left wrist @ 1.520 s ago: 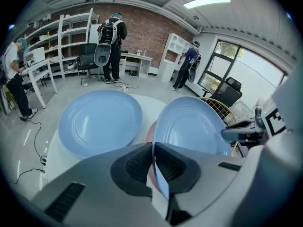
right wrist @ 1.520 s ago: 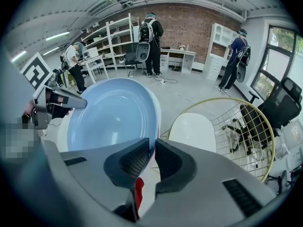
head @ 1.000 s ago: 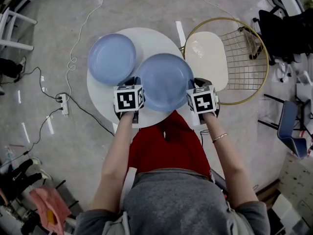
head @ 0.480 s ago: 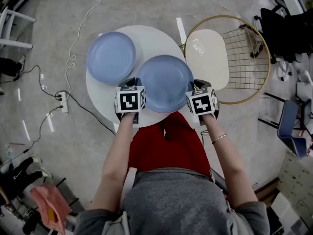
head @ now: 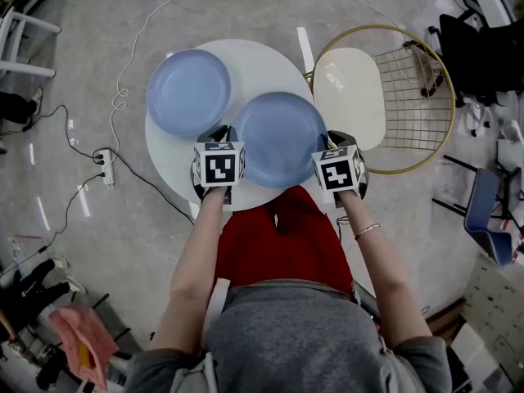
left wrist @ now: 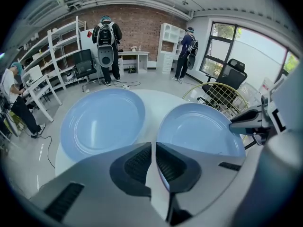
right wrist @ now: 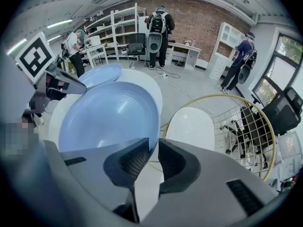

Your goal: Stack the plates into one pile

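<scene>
Two blue plates are on a round white bench (head: 264, 62). The far plate (head: 188, 92) lies flat on the left back part of the bench, and nothing touches it. The near plate (head: 278, 137) is at the front edge, just beside the far plate, with a narrow gap between their rims.

The left gripper (head: 223, 134) is at the left rim of the near plate and the right gripper (head: 336, 141) is at its right rim. In the left gripper view the jaws are clenched on the thin blue rim, which goes between the two ribbed pads. In the right gripper view the rim also runs into the gap between the jaws, and I judge that they grasp it too, though some light shows beside the rim there. So both grippers hold the same plate, one on each side.

I think the step in hand is picking up the near plate to carry it. It seems raised a little over the bench, but I cannot be sure of this.

The next move calls for both hands to go together toward the left and back, with the plate level, until it is over the middle of the far plate. Then it must come down gently and both jaws must let go. A chair (head: 348, 97) stands close to the right, away from this path.
</scene>
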`<state>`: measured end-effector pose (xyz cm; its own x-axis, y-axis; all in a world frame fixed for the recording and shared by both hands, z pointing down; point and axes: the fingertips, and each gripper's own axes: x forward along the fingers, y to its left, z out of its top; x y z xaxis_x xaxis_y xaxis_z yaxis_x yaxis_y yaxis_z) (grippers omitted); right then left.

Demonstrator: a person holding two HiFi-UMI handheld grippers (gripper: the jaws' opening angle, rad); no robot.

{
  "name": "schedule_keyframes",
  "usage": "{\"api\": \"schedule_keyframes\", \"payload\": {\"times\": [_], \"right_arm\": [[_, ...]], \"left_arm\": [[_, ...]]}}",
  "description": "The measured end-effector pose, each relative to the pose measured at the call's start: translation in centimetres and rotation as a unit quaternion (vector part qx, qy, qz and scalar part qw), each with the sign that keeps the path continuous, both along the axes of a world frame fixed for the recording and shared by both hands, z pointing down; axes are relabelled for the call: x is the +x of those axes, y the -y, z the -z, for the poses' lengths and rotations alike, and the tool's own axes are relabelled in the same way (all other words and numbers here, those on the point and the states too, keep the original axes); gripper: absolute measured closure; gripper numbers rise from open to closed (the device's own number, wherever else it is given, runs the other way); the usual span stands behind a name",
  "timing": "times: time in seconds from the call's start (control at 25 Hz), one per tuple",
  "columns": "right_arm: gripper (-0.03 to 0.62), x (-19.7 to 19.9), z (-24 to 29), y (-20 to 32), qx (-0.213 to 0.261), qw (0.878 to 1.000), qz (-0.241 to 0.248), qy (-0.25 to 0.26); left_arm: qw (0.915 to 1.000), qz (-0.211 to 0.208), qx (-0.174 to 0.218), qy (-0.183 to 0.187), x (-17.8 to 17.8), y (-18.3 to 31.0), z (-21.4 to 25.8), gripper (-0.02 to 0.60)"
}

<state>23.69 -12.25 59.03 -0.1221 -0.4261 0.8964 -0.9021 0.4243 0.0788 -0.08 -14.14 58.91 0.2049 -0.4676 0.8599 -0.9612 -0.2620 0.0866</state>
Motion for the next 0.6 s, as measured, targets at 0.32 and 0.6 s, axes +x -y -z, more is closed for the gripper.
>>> {"api": "schedule_keyframes", "payload": {"times": [0.32, 0.6], "right_arm": [[0.536, 0.3, 1.2, 0.9, 0.034, 0.999, -0.025, 0.014], [0.46, 0.1, 1.5, 1.2, 0.035, 0.995, -0.048, 0.078]], "left_arm": [[0.9991, 0.028, 0.001, -0.033, -0.5, -0.3, 0.5, 0.538], [0.9959, 0.049, -0.008, -0.076, -0.4, -1.3, 0.4, 0.487]]}}
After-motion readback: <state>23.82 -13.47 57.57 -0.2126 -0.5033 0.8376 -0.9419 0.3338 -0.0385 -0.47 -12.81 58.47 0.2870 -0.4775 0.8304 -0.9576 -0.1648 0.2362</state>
